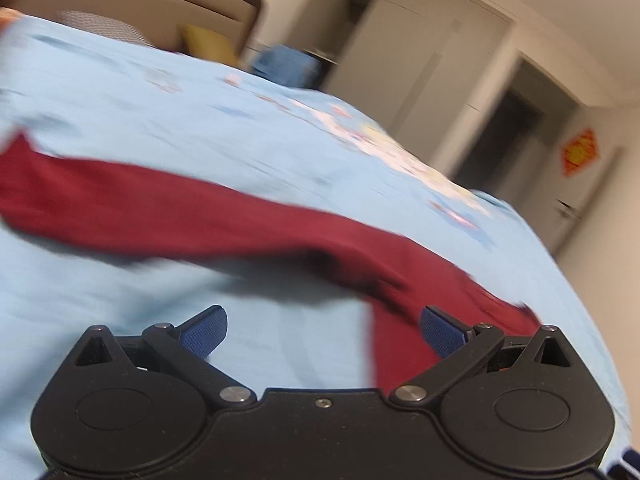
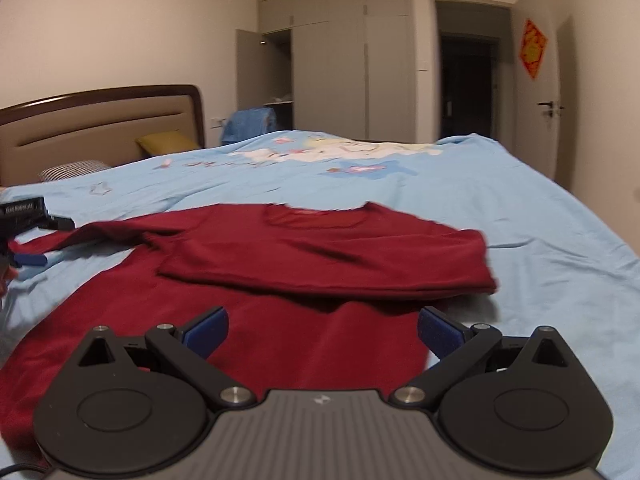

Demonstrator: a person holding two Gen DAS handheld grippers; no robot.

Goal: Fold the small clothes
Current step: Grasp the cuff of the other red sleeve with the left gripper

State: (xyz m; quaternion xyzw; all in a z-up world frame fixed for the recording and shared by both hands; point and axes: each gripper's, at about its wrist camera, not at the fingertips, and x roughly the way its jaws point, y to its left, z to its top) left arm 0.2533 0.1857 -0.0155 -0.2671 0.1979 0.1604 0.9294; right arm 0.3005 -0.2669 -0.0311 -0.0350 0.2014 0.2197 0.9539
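1. Two tools are in my views, both with jaws spread wide and gripping nothing: the left tool and the right tool.
2. I see the dark red shirt lying on the bed, partly folded, filling mid-frame just ahead of my right tool.
3. My left wrist view shows a long red sleeve crossing the frame from left to lower right, reaching past the right-hand fingertip.
4. Upper frame: headboard, yellow pillow, wardrobe, dark doorway.
5. My left view is motion-blurred; the shirt's near hem is hidden behind the right tool.
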